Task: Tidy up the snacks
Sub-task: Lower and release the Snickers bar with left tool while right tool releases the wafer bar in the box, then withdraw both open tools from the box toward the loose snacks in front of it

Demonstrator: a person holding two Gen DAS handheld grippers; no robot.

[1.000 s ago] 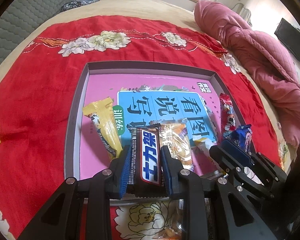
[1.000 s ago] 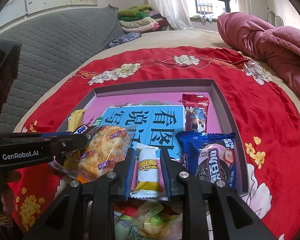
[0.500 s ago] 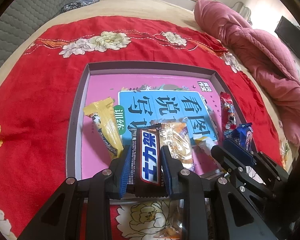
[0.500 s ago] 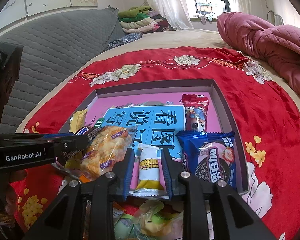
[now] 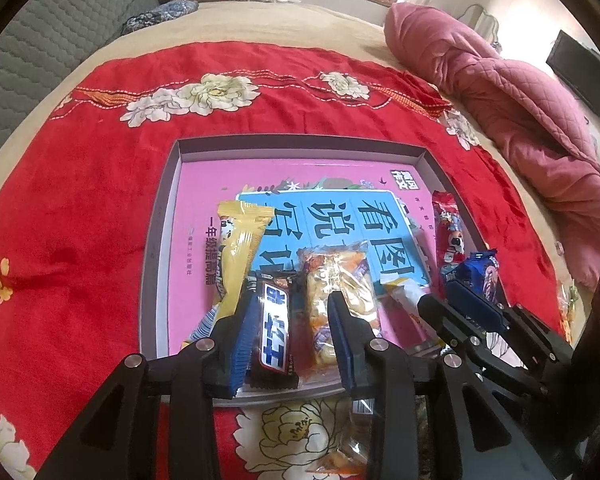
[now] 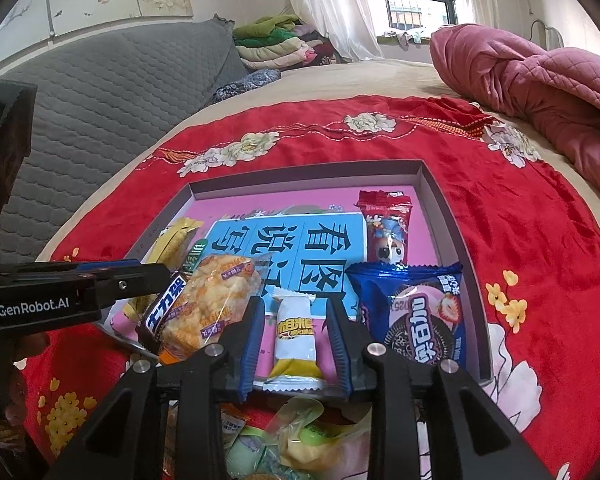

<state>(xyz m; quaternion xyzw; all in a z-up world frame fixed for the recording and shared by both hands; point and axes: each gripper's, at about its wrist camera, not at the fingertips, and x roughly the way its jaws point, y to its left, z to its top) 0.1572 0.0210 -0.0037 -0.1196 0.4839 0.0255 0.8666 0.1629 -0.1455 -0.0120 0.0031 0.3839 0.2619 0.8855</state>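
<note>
Resting over the near edge of the shallow grey cardboard box lid, my left gripper has just been opening; its blue pads now stand off the dark brown chocolate bar in a glossy wrapper, which lies between them with its long axis pointing away from me, into the box. My right gripper has likewise been spreading, and the small white-and-yellow wrapped snack bar lies loose between its jaws, lengthwise away from me. Beside them lie a clear bag of golden biscuits, a long yellow wrapper and a blue cookie packet, all on the pink-and-blue printed book.
</note>
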